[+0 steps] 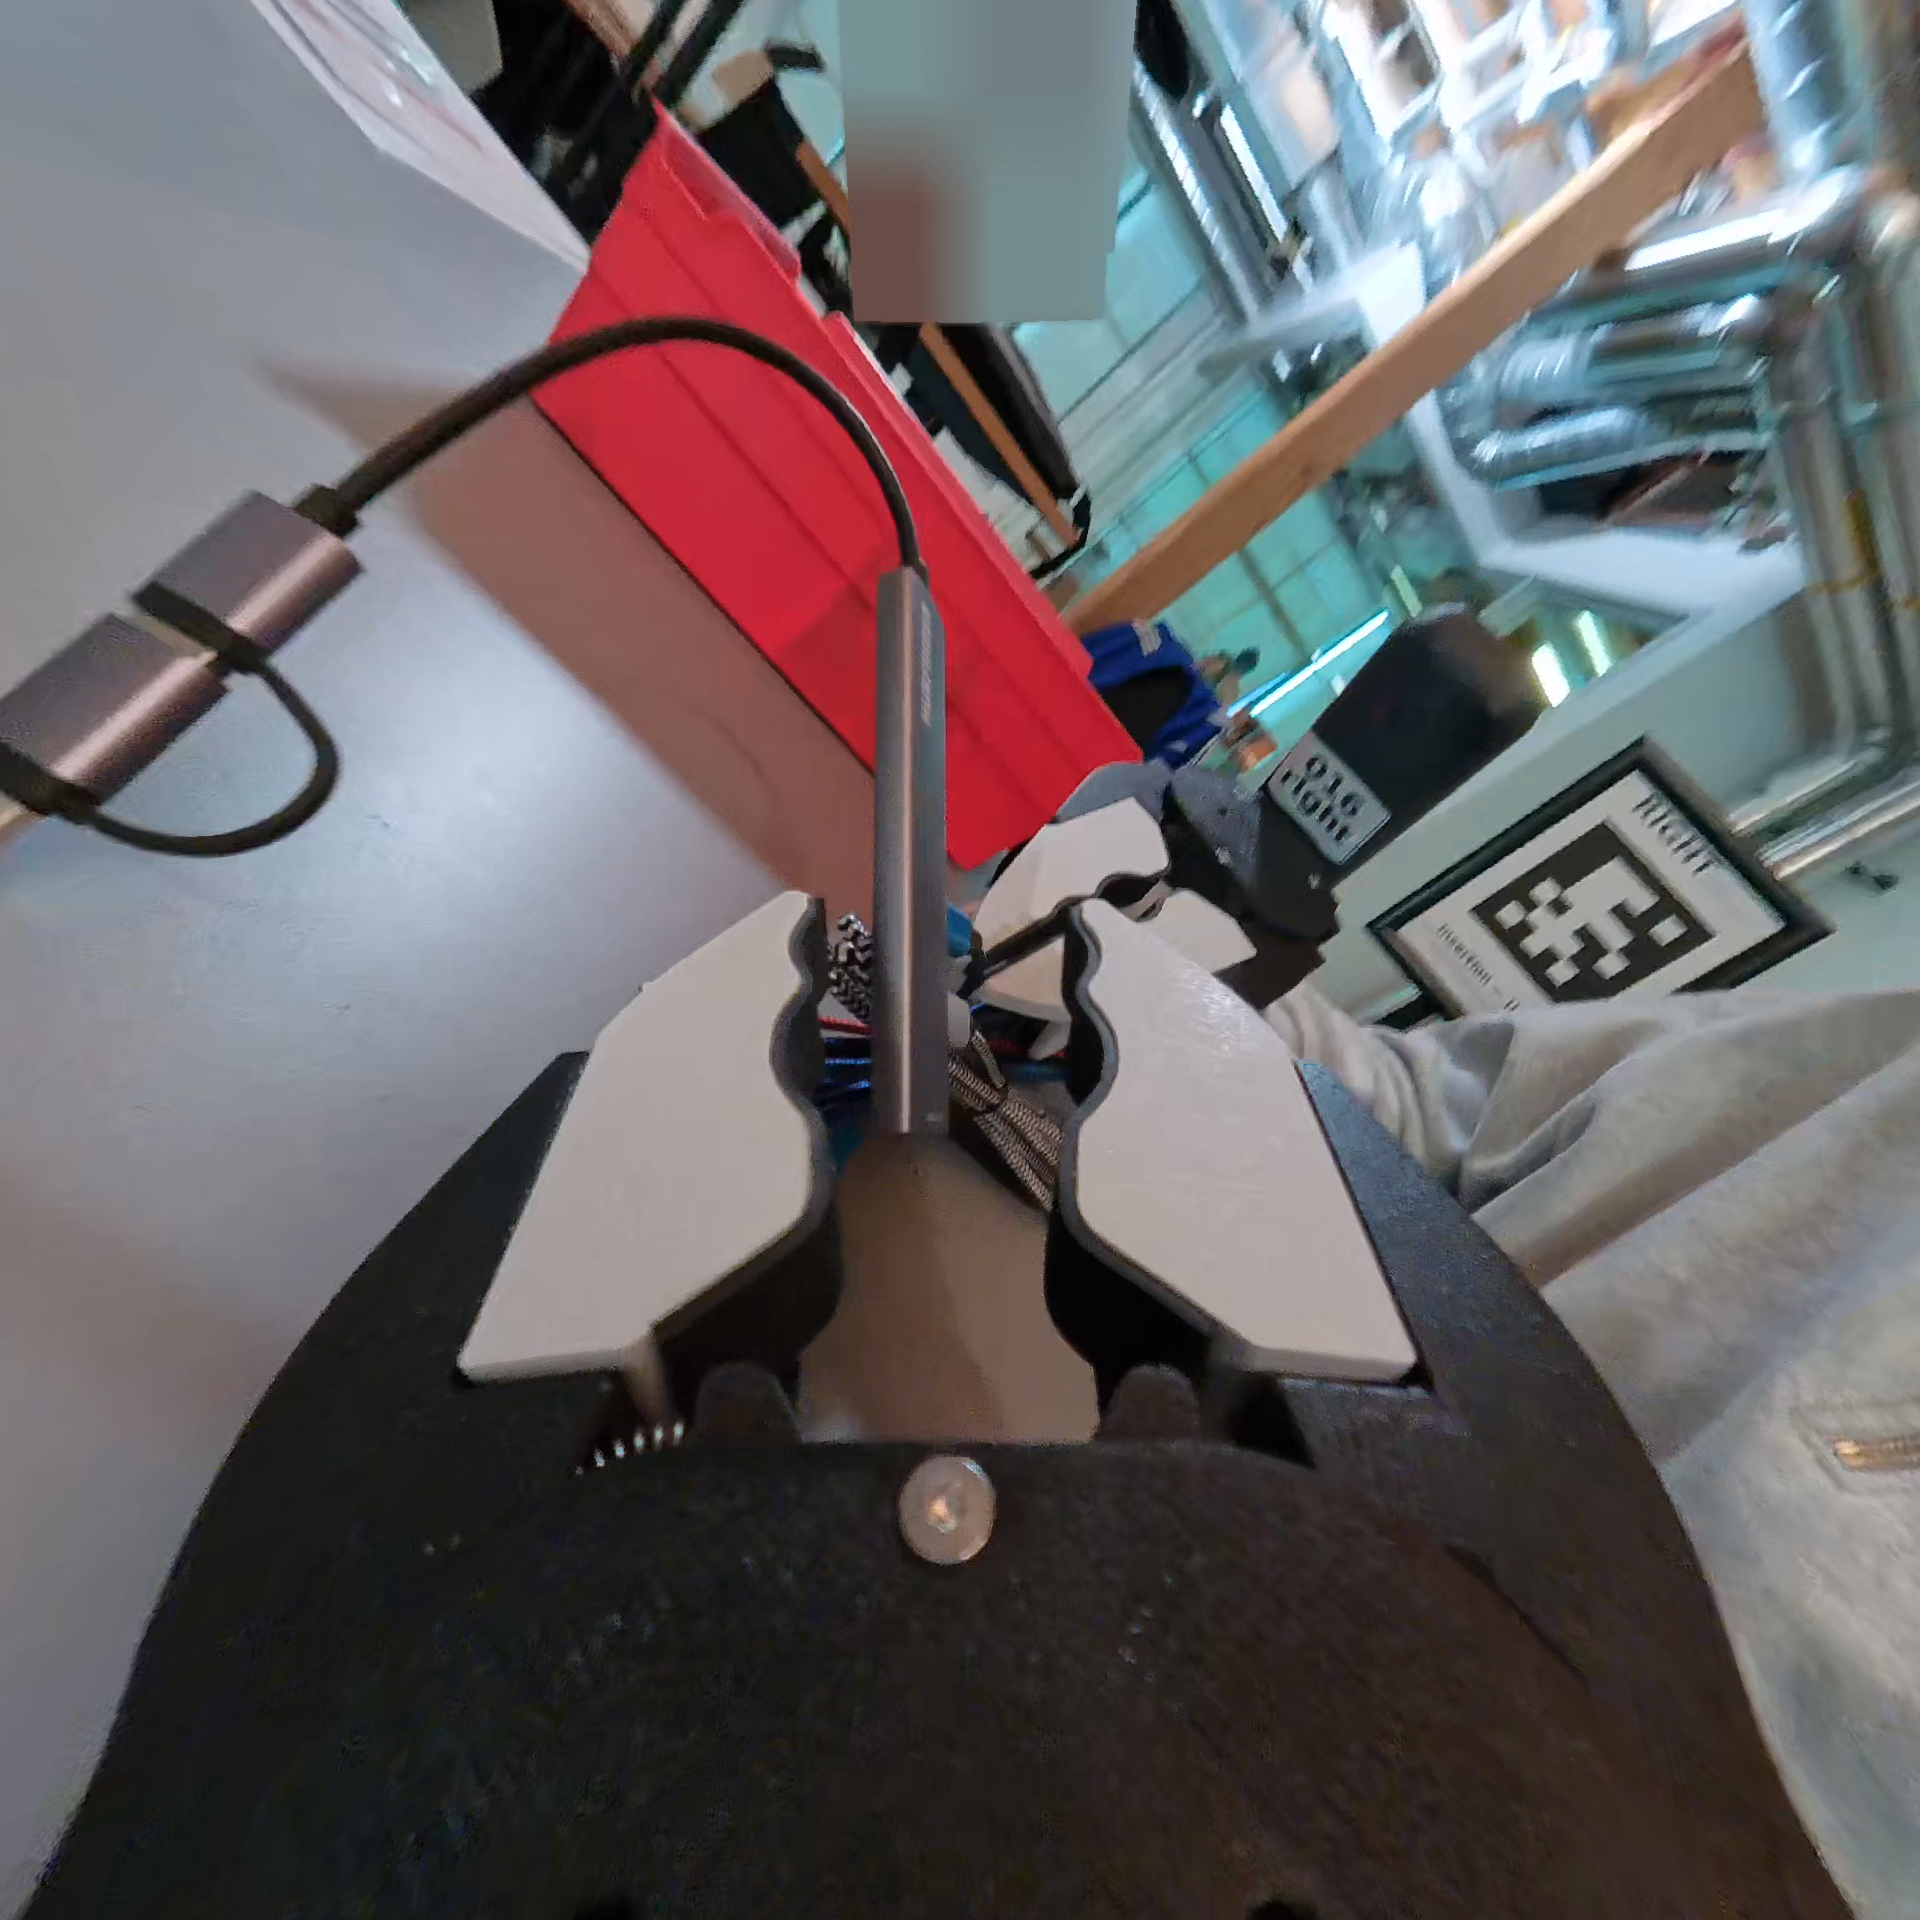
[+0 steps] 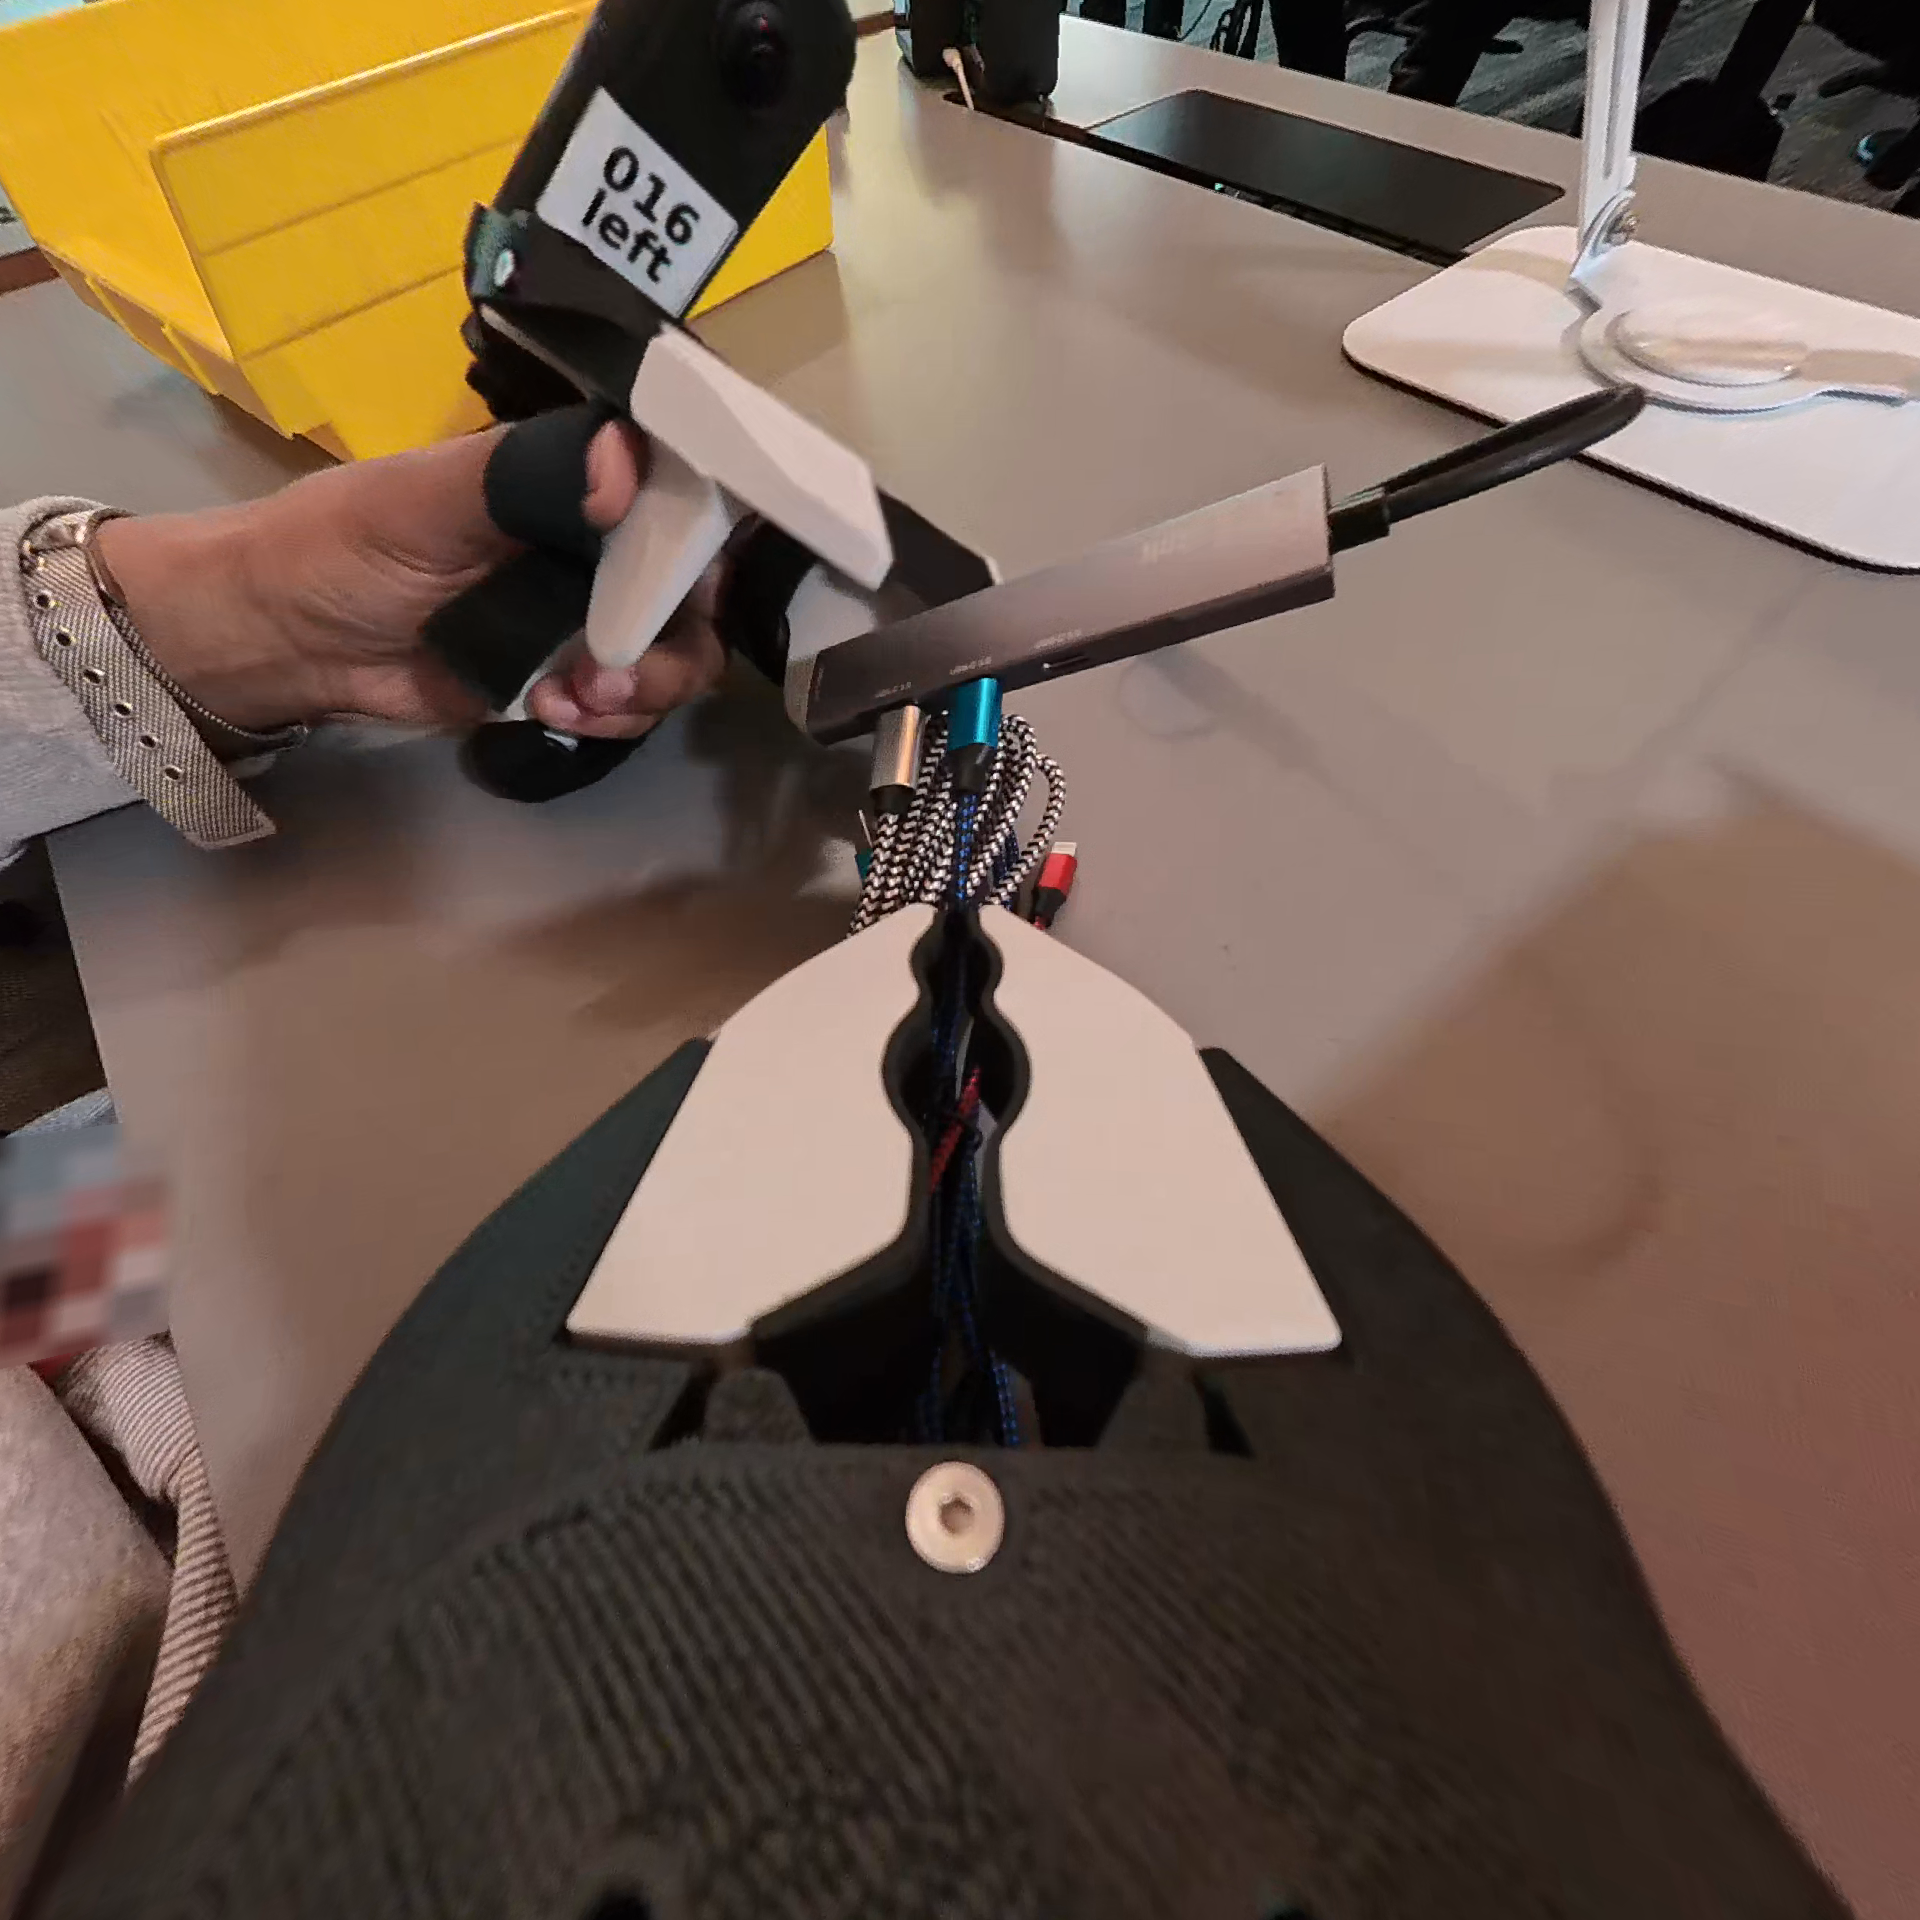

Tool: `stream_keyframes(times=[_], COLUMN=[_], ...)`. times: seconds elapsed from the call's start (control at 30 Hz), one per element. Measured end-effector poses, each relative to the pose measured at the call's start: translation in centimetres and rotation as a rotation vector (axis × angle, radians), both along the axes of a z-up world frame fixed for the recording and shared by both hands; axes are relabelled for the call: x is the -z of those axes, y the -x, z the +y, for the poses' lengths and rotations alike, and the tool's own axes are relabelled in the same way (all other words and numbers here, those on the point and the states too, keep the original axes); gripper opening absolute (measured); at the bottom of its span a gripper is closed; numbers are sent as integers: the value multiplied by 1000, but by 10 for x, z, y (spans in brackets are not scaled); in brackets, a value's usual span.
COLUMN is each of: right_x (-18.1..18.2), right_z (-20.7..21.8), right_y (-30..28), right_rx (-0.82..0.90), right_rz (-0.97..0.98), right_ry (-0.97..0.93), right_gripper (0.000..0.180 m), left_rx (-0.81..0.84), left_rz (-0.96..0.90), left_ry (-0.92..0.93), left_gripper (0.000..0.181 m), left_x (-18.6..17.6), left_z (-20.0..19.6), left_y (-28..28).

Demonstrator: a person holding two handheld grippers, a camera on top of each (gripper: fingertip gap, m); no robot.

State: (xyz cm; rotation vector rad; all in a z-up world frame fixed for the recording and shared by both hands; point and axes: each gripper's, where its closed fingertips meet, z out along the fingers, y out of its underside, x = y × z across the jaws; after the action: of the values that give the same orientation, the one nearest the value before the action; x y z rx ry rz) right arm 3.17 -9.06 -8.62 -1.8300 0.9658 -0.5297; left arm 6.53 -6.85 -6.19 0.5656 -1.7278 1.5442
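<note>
Both wrist views close, facing; sharing hub (image 1: 912,852) (image 2: 1081,613).

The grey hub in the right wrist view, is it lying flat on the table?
No, the grey hub is held above the table by the left gripper, with braided cables hanging from its ports.

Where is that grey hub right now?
The grey hub is held above the table by the left gripper, beside the yellow bin.
</note>
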Motion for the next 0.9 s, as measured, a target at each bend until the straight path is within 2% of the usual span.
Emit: stream_keyframes(times=[0.03,0.2,0.4,0.5,0.73,0.8,0.9], right_x=[0,-1,-3,-3,-5,-5,-5], right_z=[0,-4,-6,-5,4,6,10], right_y=[0,-1,-2,-2,2,3,4], right_rx=[2,18,25,23,-14,-23,-41], right_rz=[-1,-2,-1,-6,-34,-50,-63], right_ry=[-1,-11,-39,-31,-11,12,31], right_gripper=[3,3,3,3,2,2,2], left_rx=[10,22,-93,-120,-71,-77,-88], left_rz=[-32,-270,-705,-854,-1018,-1039,-1032], left_ry=[-23,-169,-373,-461,-612,-611,-619], left_gripper=[48,63,62,60,46,37,34], left_x=[2,13,26,35,56,56,56], left_z=[-2,-8,3,8,3,2,3], left_y=[4,19,1,-7,-3,-2,-4])
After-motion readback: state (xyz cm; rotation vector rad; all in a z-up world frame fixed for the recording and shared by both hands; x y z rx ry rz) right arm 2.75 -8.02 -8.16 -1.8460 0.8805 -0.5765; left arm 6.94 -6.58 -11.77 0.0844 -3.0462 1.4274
